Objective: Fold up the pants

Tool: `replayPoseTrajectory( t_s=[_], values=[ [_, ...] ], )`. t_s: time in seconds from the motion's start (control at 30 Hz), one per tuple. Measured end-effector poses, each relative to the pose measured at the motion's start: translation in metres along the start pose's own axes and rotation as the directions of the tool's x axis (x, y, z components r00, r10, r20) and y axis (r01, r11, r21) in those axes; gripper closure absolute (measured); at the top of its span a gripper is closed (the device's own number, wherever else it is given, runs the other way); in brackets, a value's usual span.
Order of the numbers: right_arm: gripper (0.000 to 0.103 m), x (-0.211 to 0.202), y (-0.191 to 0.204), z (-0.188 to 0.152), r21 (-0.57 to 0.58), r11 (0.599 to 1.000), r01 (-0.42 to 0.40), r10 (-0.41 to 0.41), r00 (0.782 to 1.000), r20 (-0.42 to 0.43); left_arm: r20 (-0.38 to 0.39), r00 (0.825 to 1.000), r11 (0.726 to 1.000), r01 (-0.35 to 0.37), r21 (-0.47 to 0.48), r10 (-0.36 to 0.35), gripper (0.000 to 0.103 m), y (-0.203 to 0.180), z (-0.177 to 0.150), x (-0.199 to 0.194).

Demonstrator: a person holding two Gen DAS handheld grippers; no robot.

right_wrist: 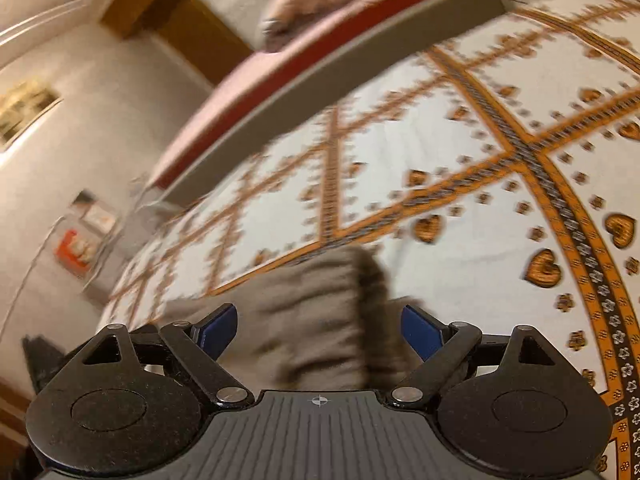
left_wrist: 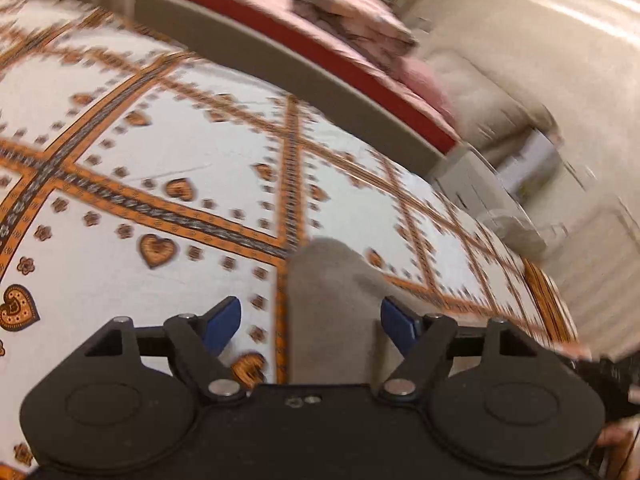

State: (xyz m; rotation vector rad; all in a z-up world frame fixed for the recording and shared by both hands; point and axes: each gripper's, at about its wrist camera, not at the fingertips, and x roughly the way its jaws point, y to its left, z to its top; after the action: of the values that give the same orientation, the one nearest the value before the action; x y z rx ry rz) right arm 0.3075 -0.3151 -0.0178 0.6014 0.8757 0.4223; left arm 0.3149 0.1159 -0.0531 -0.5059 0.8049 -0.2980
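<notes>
The grey pants (left_wrist: 332,304) lie on a white tablecloth (left_wrist: 168,152) with orange bands and hearts. In the left wrist view a grey end of them rises between the blue pads of my left gripper (left_wrist: 311,326), whose jaws stand wide apart and do not touch it. In the right wrist view a bunched, ribbed part of the pants (right_wrist: 316,320) lies between the blue pads of my right gripper (right_wrist: 320,332), which is also open. Both views are blurred by motion.
A grey table edge (left_wrist: 280,68) and a red bench with pink cushions (left_wrist: 352,28) lie beyond the cloth (right_wrist: 440,168). A beige wall (right_wrist: 100,92) with a picture is at the left. White boxes (left_wrist: 520,184) stand past the table's right end.
</notes>
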Motion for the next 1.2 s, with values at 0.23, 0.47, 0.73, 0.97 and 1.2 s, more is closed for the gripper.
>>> replayPoseTrajectory(
  t_s=[0.23,0.47,0.73,0.97,1.2],
  values=[
    [0.001,0.008,-0.007,-0.015,-0.071,0.977,0.201,-0.207,0.974,-0.087,-0.09,0.985,0.979,-0.133,0.156,0.148,0.026,-0.016,-0.029,-0.004],
    [0.001,-0.053,0.007,-0.043,-0.123,0.99,0.073,-0.08,0.995,-0.052,-0.104,0.994,0.984,-0.025,0.177,0.044,0.029,-0.026,-0.046,-0.047],
    [0.0,-0.04,-0.009,-0.056,-0.056,0.99,0.128,-0.136,0.977,-0.167,-0.154,0.986,0.996,-0.056,0.073,0.067,0.028,-0.016,-0.071,-0.056],
    [0.0,-0.052,0.007,-0.071,-0.064,0.997,0.043,-0.055,0.979,-0.196,-0.176,0.981,0.988,-0.051,0.144,0.077,0.024,-0.03,-0.095,-0.069],
    [0.0,-0.059,-0.002,-0.078,-0.027,0.999,0.029,-0.033,0.982,-0.187,-0.137,0.988,0.992,-0.054,0.117,0.07,0.027,-0.028,-0.097,-0.076]
  ],
)
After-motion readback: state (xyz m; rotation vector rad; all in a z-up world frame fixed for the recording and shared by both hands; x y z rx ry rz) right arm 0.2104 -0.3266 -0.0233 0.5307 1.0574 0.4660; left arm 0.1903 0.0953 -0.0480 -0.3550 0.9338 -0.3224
